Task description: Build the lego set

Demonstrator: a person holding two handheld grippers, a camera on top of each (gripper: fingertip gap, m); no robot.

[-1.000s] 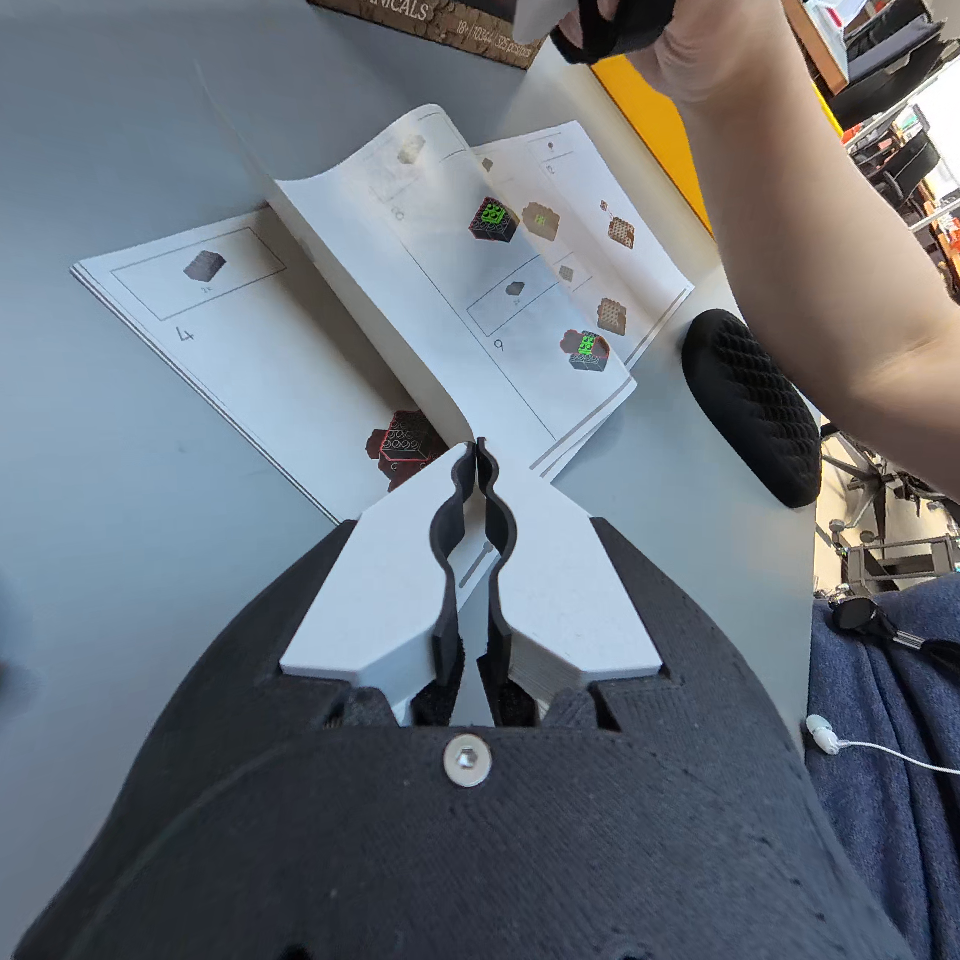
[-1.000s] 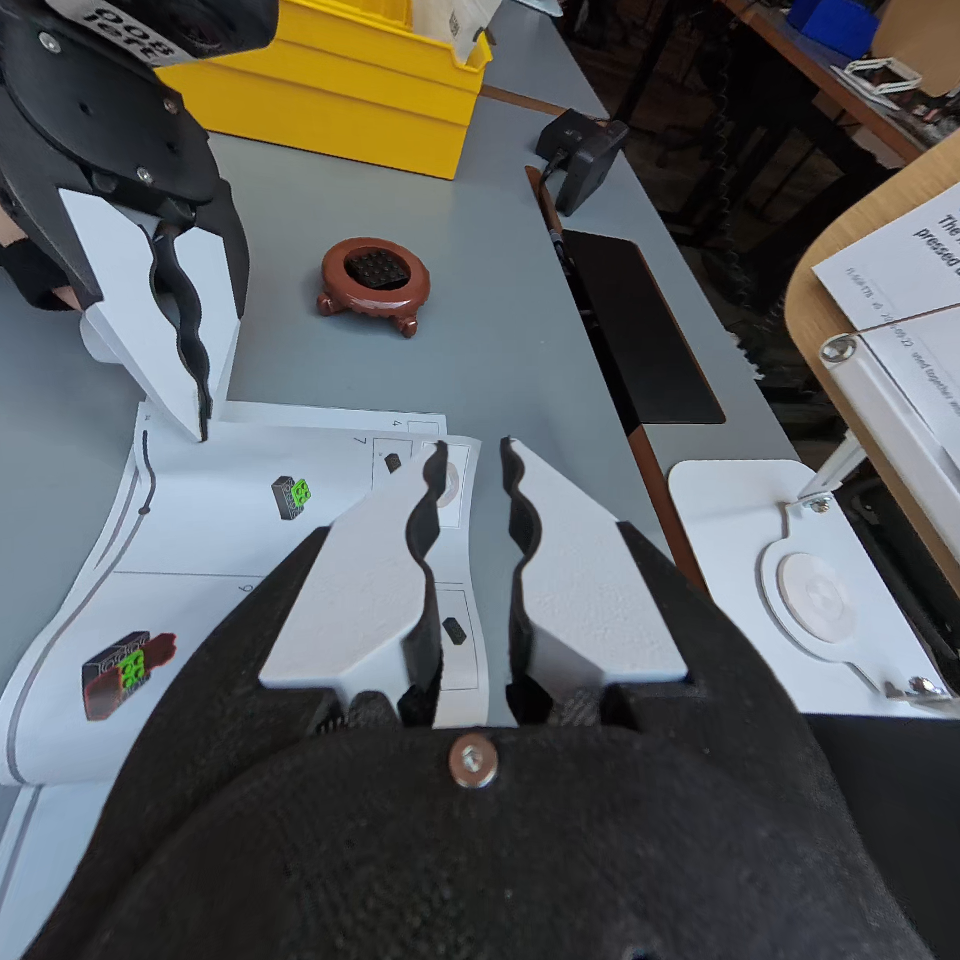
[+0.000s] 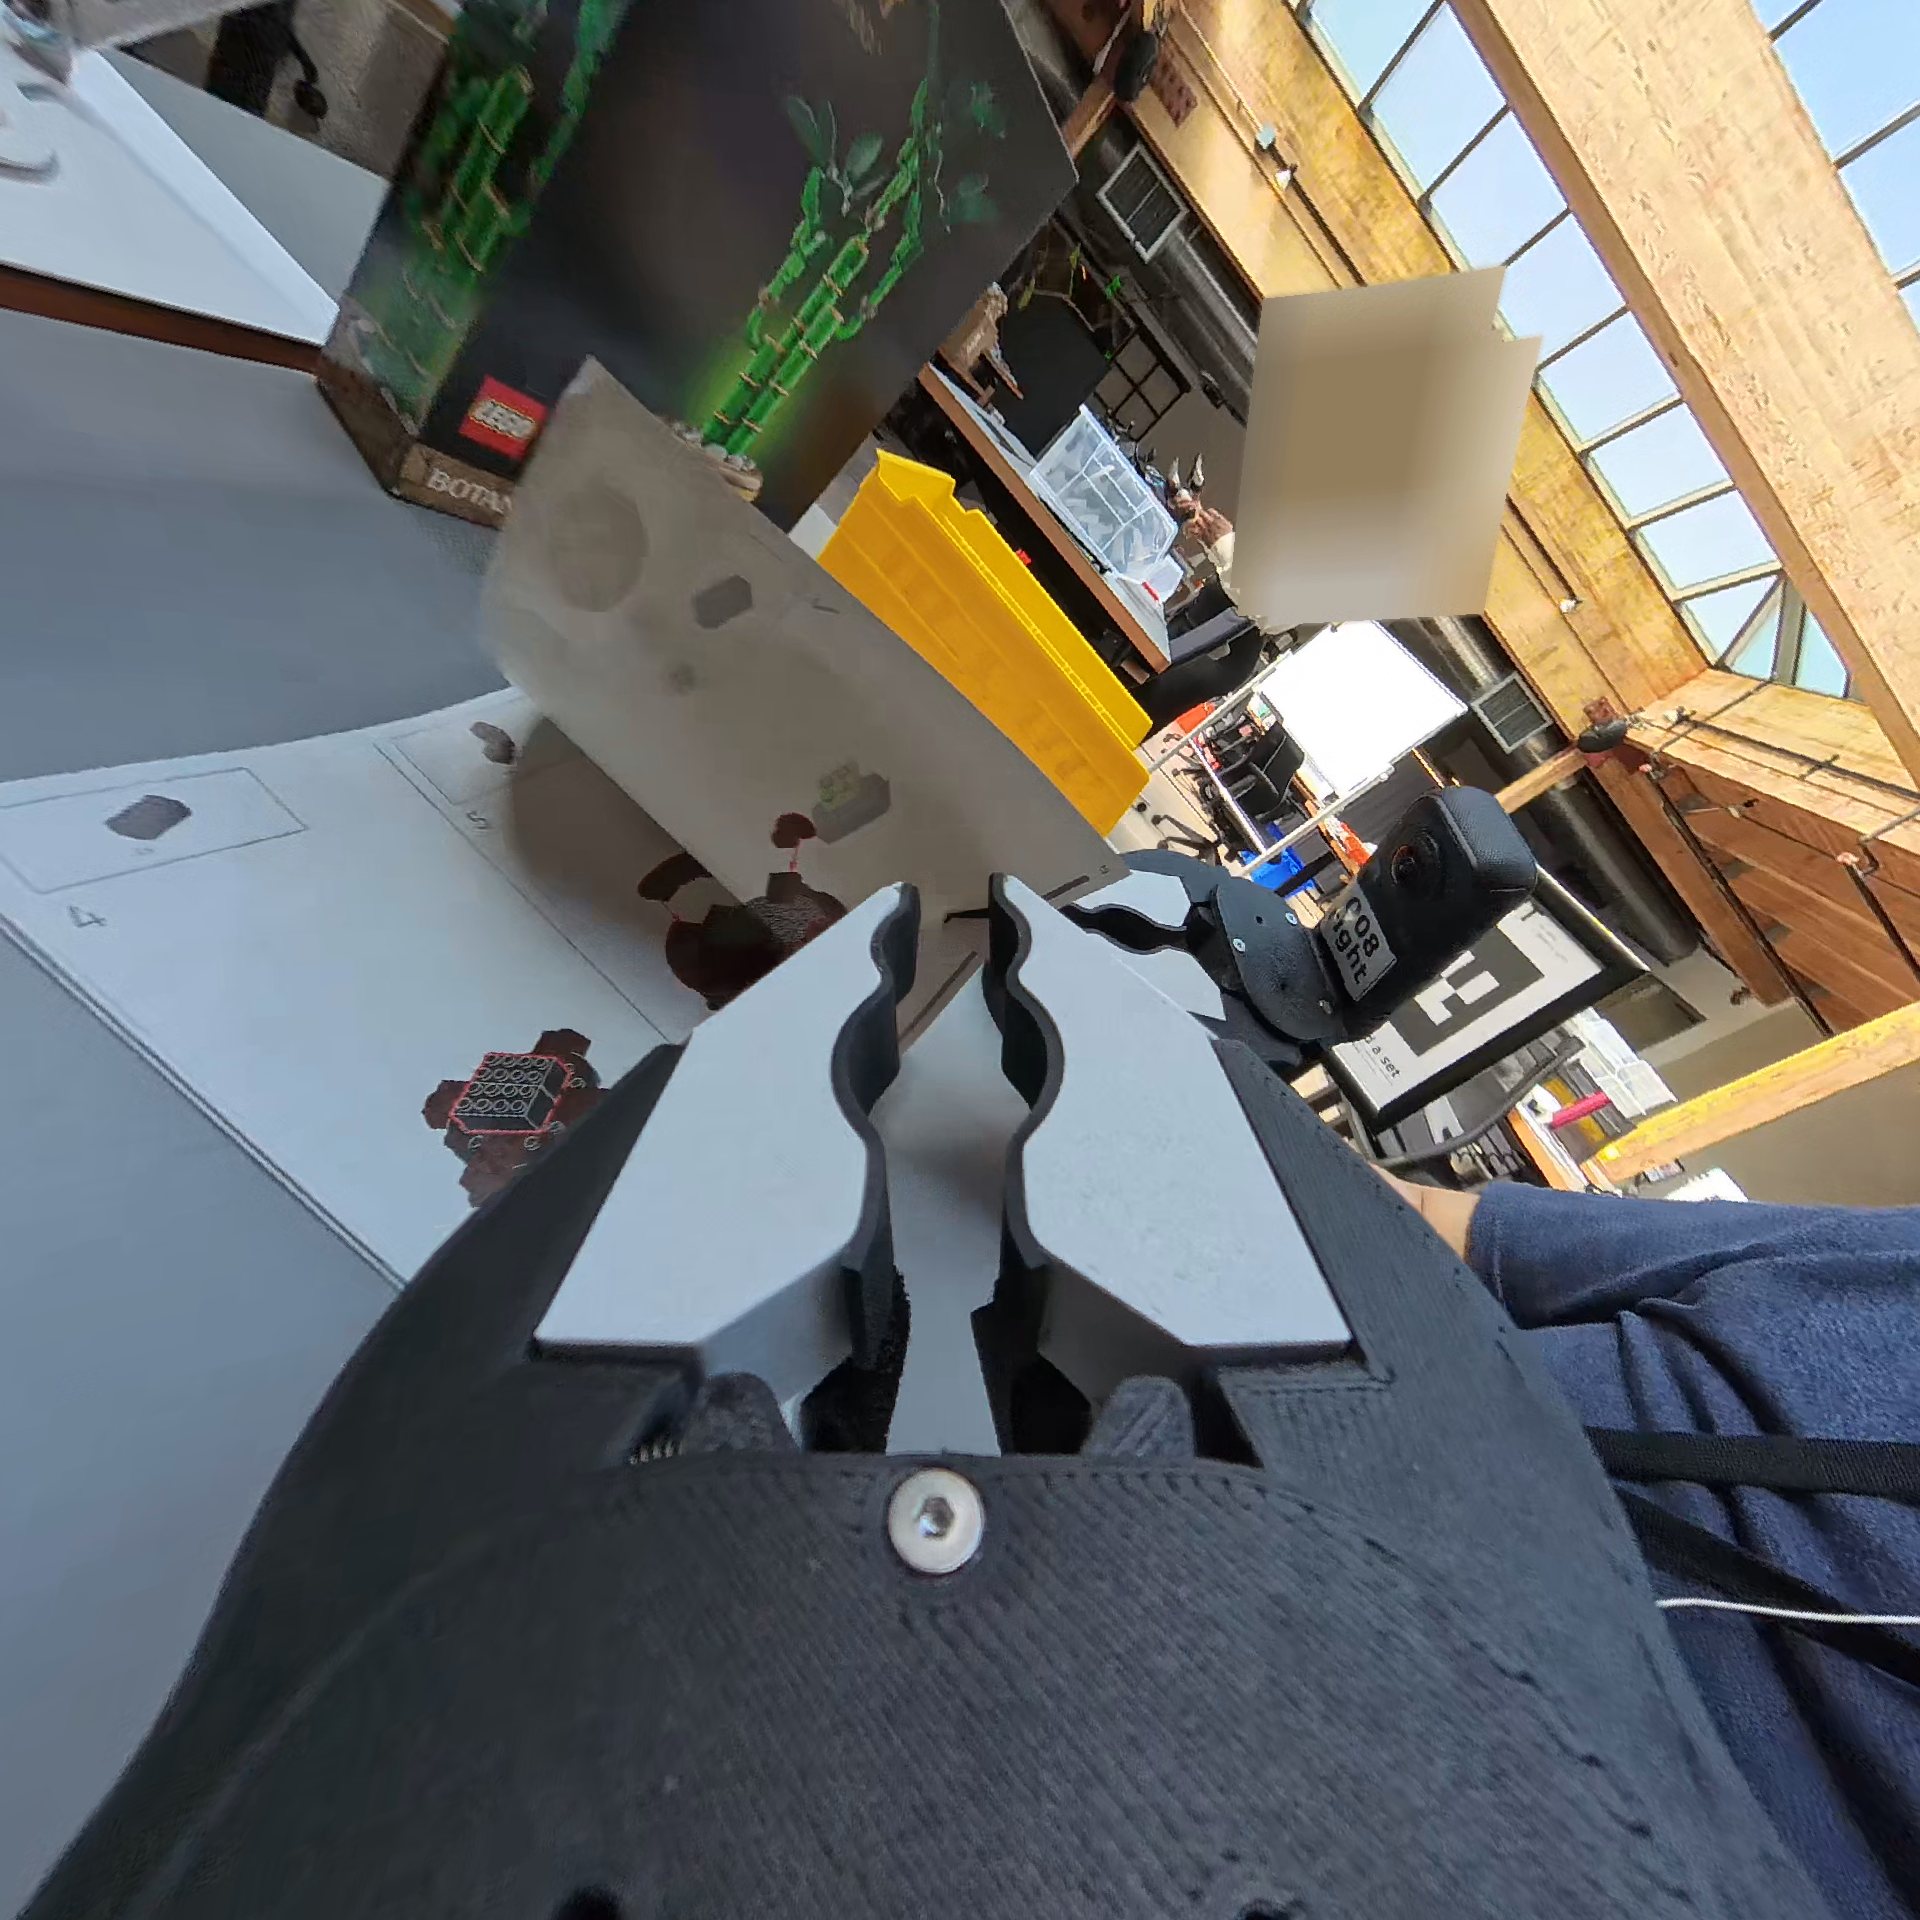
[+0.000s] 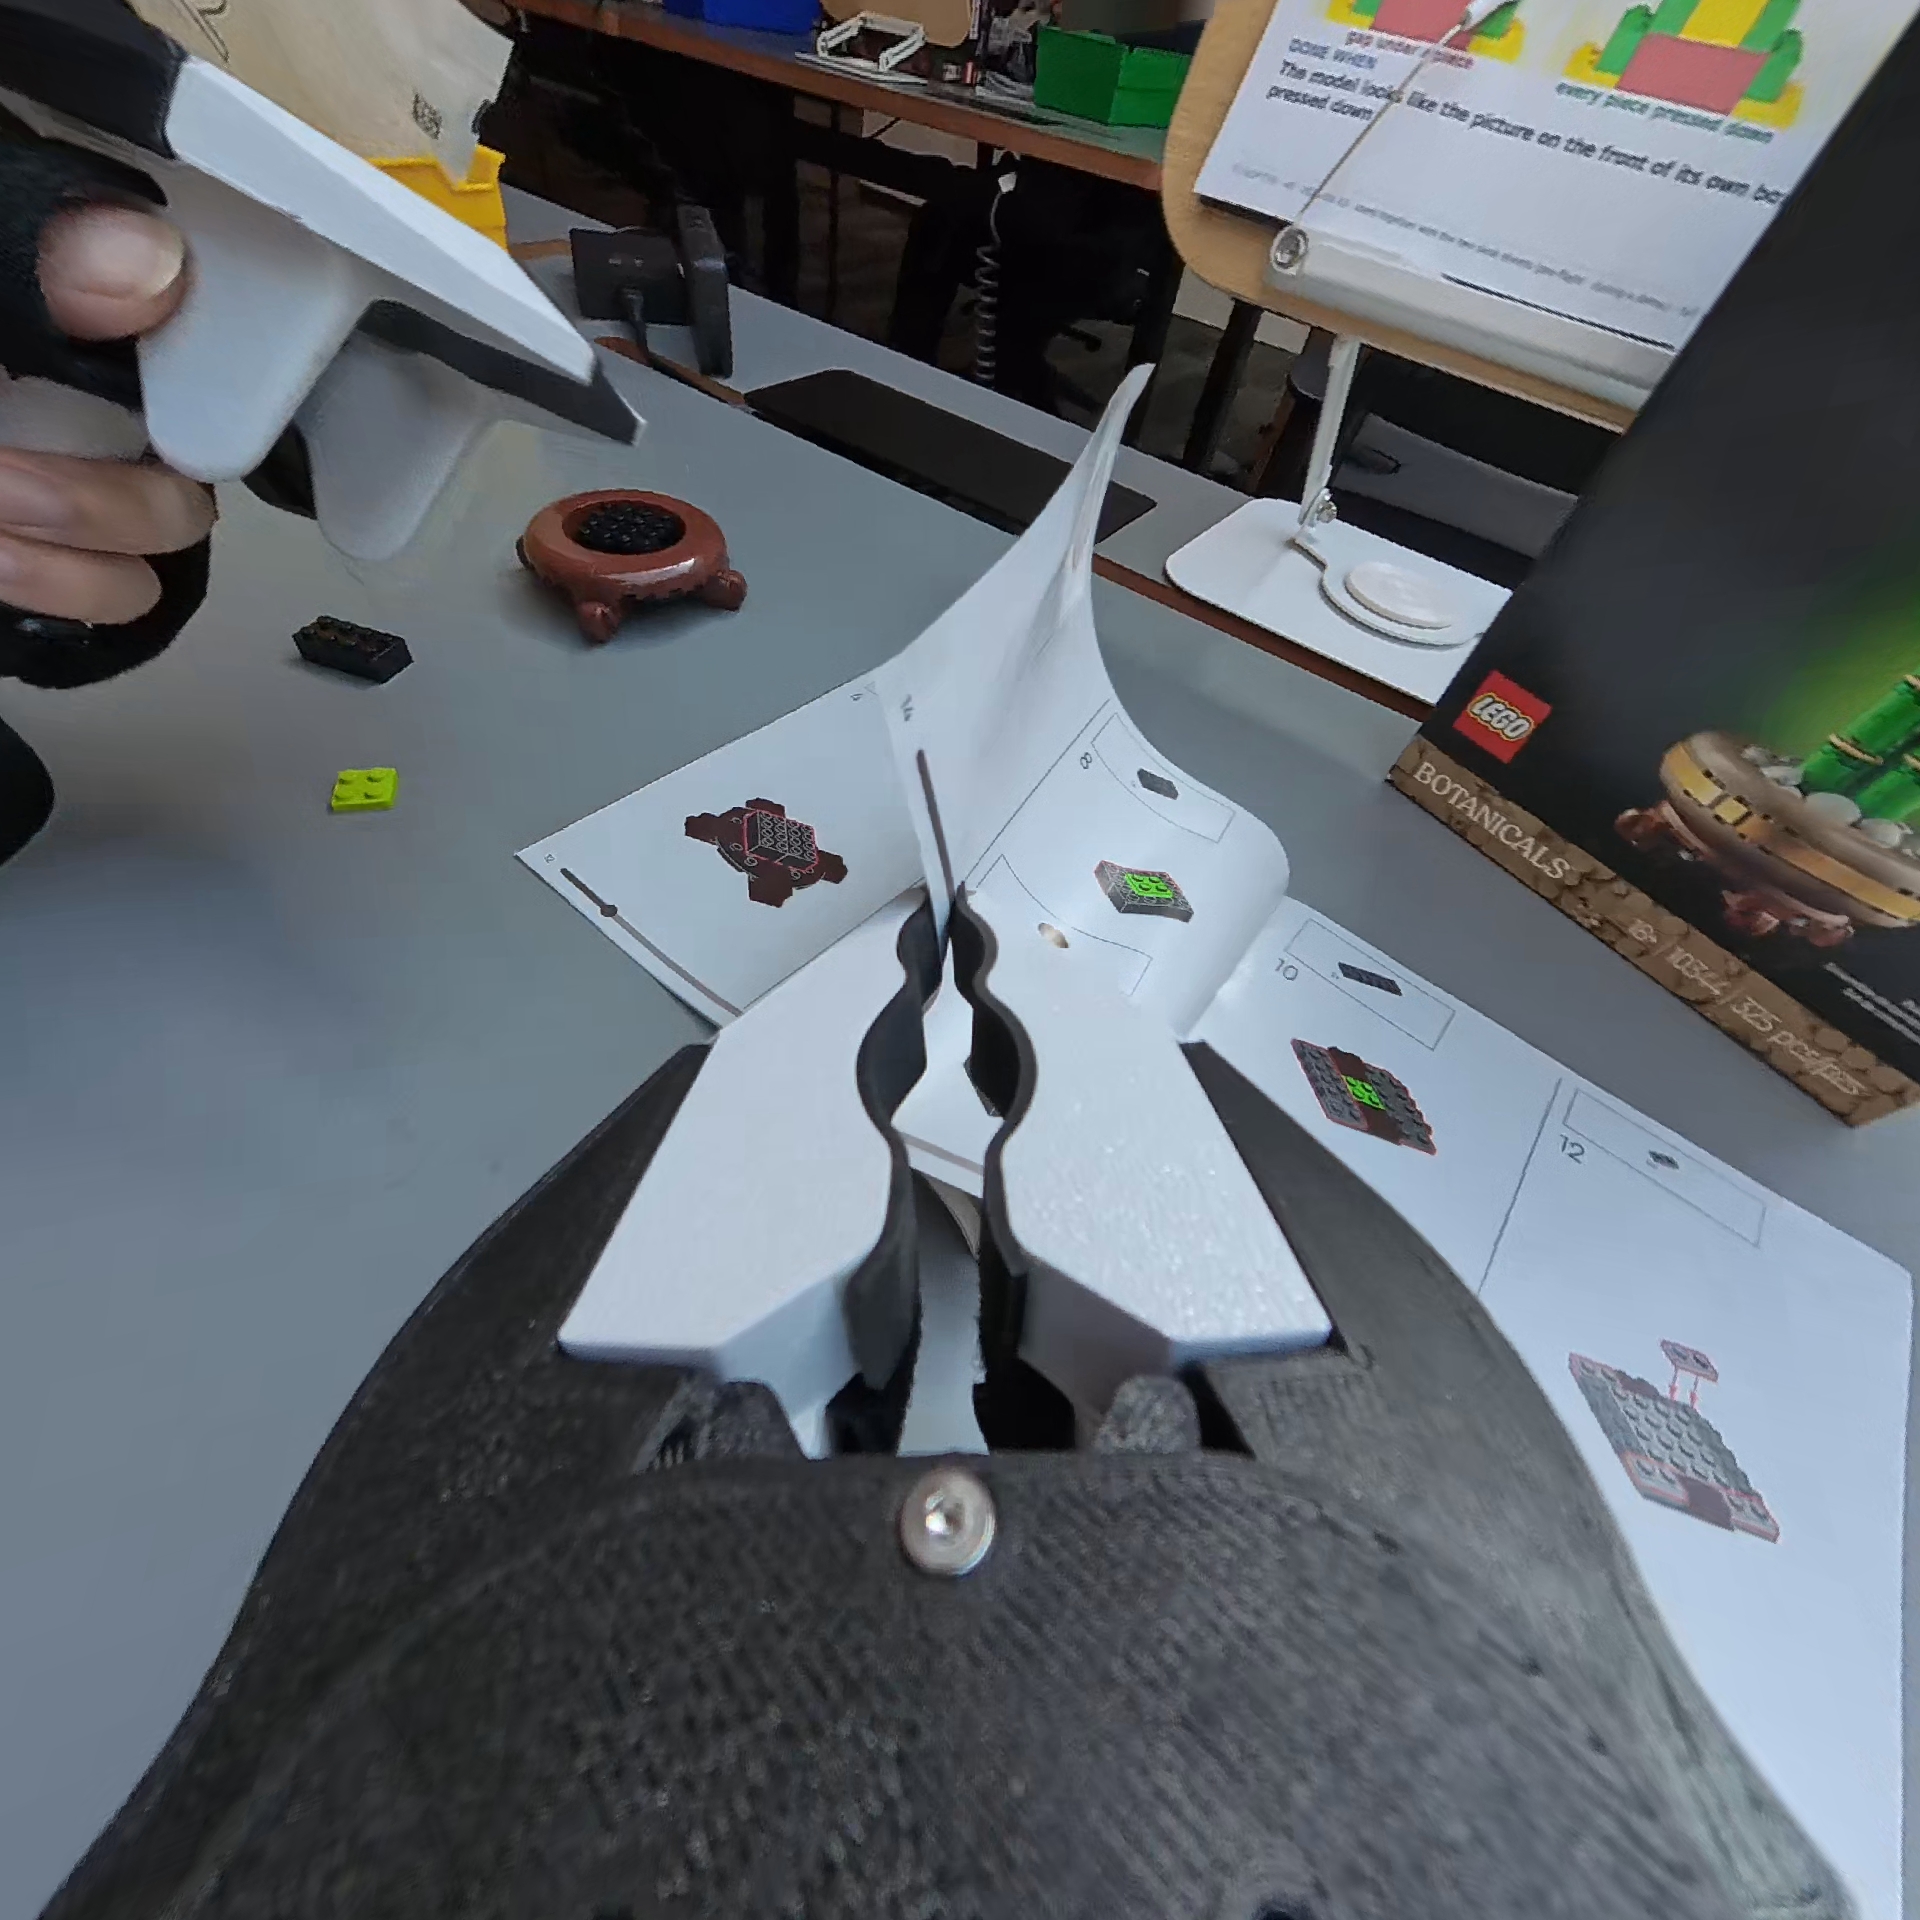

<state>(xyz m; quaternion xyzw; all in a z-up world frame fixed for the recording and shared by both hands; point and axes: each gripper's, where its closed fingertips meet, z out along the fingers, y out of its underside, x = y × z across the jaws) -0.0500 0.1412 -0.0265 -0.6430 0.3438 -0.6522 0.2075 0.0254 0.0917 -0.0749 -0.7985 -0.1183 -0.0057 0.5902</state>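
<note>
One instruction booklet (image 4: 1351, 1091), one set box (image 4: 1714, 675), one brown pot base (image 4: 631, 556) — loose bricks: one black (image 4: 351, 648), one lime (image 4: 365, 789).

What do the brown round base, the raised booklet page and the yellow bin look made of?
Brown round base: glossy moulded plastic, judging by the highlights on its rim.
Raised booklet page: thin matte paper; it curves and stands up where the right tool pinches it.
Yellow bin: looks like rigid plastic, smooth, with ribbed walls.

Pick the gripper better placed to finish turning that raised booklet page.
Right. The right gripper is already shut on the lifted page; the left gripper is open and holds nothing.
</note>
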